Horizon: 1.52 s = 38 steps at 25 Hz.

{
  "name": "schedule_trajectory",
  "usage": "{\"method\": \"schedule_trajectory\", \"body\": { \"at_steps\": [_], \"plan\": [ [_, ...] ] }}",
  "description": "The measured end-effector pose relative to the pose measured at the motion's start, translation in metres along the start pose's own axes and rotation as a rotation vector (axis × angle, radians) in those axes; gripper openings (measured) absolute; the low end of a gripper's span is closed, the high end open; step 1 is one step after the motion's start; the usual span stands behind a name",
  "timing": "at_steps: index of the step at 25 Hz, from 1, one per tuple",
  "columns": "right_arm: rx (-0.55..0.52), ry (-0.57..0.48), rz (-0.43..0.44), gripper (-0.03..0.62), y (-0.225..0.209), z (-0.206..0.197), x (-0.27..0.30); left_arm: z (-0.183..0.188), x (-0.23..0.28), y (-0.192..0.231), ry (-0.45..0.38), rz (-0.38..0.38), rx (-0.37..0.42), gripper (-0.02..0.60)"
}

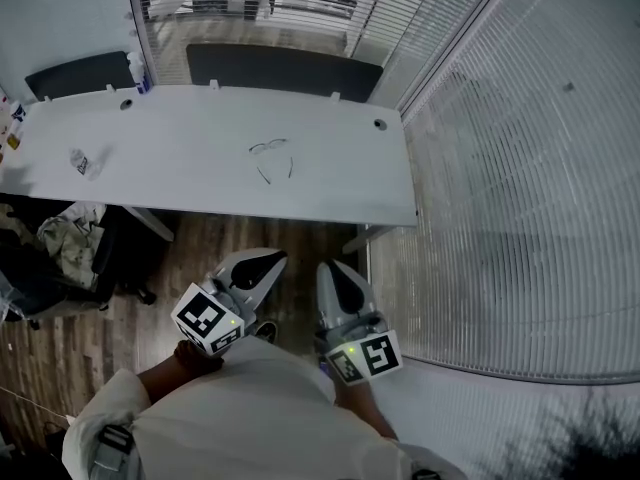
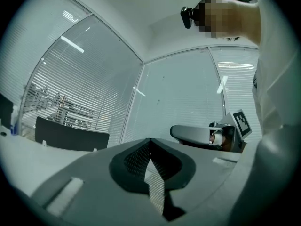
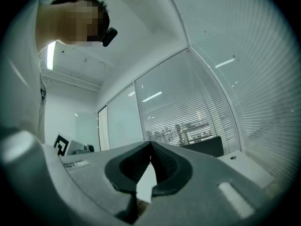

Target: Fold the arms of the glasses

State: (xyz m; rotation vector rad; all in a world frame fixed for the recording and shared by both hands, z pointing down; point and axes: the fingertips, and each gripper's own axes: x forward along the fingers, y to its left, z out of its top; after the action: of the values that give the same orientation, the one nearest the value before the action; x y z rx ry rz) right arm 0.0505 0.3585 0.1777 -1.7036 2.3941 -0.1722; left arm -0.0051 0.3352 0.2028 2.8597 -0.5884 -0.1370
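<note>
While standing back from the desk, both tools shut and empty: left gripper and right gripper held level over the floor, jaws pressed together, nothing between them. Glasses flat near the middle of the desk, arms open and pointing to the near edge, well apart from both grippers.

Possible trouble, as a judgement only:
- Arriving with jaws closed and pushing the thin frame instead of taking it; on such a smooth top, likely to slide or turn away.
- Pinching an arm too hard or far from its hinge, and so bending it.
- Folding one arm without holding the front steady, and so dragging the whole frame.
- Misjudging how the frame lies, being thin and small in the head view and not visible in either gripper view.

Room for moving: wide bare surface all around the glasses, so little danger of a fall over an edge. Only small things far off, a bottle at the back left and a crumpled item at the left. Less space on the right, with the desk end just beside the glass wall. Chair with cloth low at the left, off the straight way forward.
</note>
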Motion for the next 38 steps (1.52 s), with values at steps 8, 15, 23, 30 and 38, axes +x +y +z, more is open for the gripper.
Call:
{"method": "schedule_trajectory", "body": {
  "at_steps": [8,15,23,30,38],
  "plan": [
    [-0.012,0.024,0.023,0.001,-0.021,-0.008,0.049,0.01,0.024,0.052,-0.03,0.03,-0.009,0.003],
    [-0.024,0.06,0.033,0.001,-0.048,-0.011,0.134,0.027,0.055,0.133,-0.038,0.044,-0.025,0.003],
    [-0.042,0.069,0.032,0.002,-0.074,-0.009,0.236,0.059,0.087,0.225,-0.042,0.036,0.005,0.003],
    [-0.06,0.077,0.014,0.002,-0.102,0.0,0.276,0.068,0.116,0.259,-0.019,0.03,0.003,0.003],
    [-0.043,0.166,0.021,0.002,-0.132,-0.019,0.292,0.053,0.139,0.281,0.017,0.088,-0.054,0.003]
  ]
}}
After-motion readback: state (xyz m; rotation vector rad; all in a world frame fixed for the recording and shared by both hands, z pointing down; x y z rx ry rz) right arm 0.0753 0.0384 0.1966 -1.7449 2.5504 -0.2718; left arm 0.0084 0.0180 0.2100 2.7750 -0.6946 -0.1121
